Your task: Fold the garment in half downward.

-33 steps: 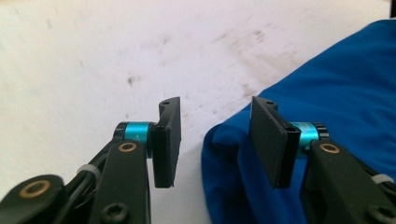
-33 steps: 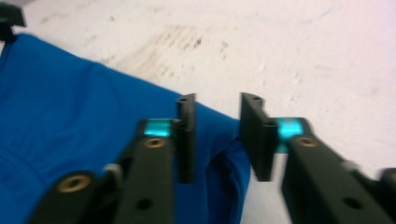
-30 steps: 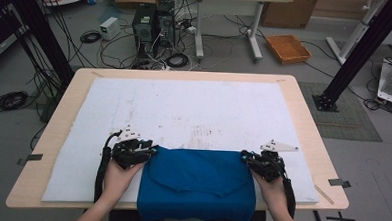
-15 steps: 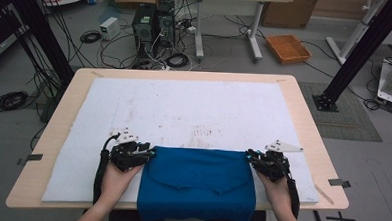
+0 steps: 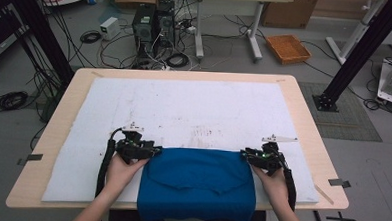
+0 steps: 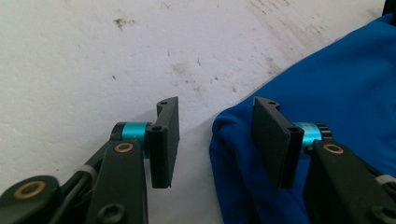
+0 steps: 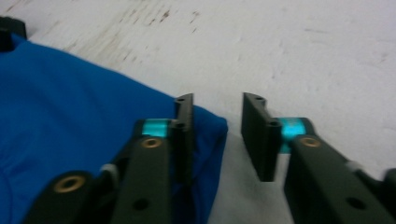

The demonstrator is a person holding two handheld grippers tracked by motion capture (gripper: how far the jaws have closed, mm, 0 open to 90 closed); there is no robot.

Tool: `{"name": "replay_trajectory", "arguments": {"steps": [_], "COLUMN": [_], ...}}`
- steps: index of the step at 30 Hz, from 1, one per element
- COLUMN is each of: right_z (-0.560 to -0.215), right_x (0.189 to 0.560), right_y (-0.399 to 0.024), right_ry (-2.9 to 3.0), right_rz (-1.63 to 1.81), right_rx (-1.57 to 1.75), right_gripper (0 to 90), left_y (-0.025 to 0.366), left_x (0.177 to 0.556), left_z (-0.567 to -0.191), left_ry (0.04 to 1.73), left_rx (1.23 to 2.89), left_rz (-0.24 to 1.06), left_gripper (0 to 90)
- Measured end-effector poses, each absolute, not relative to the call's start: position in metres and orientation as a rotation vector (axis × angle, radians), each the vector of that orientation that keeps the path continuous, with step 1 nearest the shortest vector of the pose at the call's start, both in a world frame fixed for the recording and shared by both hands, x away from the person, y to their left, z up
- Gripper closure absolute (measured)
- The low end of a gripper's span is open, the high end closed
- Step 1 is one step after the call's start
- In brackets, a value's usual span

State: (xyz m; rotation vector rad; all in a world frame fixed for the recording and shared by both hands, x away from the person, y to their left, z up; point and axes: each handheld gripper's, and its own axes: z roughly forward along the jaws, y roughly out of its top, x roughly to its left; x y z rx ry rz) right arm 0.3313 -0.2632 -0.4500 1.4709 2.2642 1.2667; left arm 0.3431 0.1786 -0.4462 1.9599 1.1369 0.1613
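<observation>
While both of my grippers sit at the far corners of the blue cloth (image 5: 197, 183), neither has hold of it. The left gripper (image 6: 215, 140) is released, jaws apart, with the cloth's rounded far-left corner lying in the gap against the inner jaw and bare white mat (image 5: 194, 110) under the other. The right gripper (image 7: 217, 135) is likewise released: one jaw rests over the cloth's far-right corner, the other stands on the mat just beside it.

The cloth itself lies folded at the near edge of the wooden table (image 5: 308, 120), centred between my hands, its near part draping over that edge. A curved fold line crosses its upper layer.

My worry is the grip. Each corner is thick and rounded, probably several layers, and I judge that closing now could catch only the top layer or nip the very tip, letting the rest slide out as I lift. The overhanging part adds pull toward me, so an uneven grasp on either side could drag the cloth off the table or skew the fold.
</observation>
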Motion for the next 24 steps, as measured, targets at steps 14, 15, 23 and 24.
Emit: {"name": "replay_trajectory", "arguments": {"steps": [14, 15, 23, 24], "right_z": [-0.44, -0.439, -0.425, -0.424], "right_x": [0.34, 0.346, 0.391, 0.396], "right_y": [-0.265, -0.265, -0.263, -0.263], "right_ry": [2.244, 2.235, 2.178, 2.178], "right_rz": [1.31, 1.303, 1.279, 1.27], "right_rx": [1.318, 1.309, 1.305, 1.3], "right_gripper": [84.9, 85.0, 84.9, 85.0], "left_y": [0.174, 0.174, 0.17, 0.168], "left_x": [0.348, 0.352, 0.397, 0.402], "left_z": [-0.441, -0.439, -0.423, -0.422], "left_ry": [1.012, 1.008, 0.979, 0.978], "left_rx": [1.988, 1.986, 1.998, 1.999], "left_rz": [0.249, 0.256, 0.359, 0.372], "left_gripper": [84.8, 84.8, 84.7, 84.7]}}
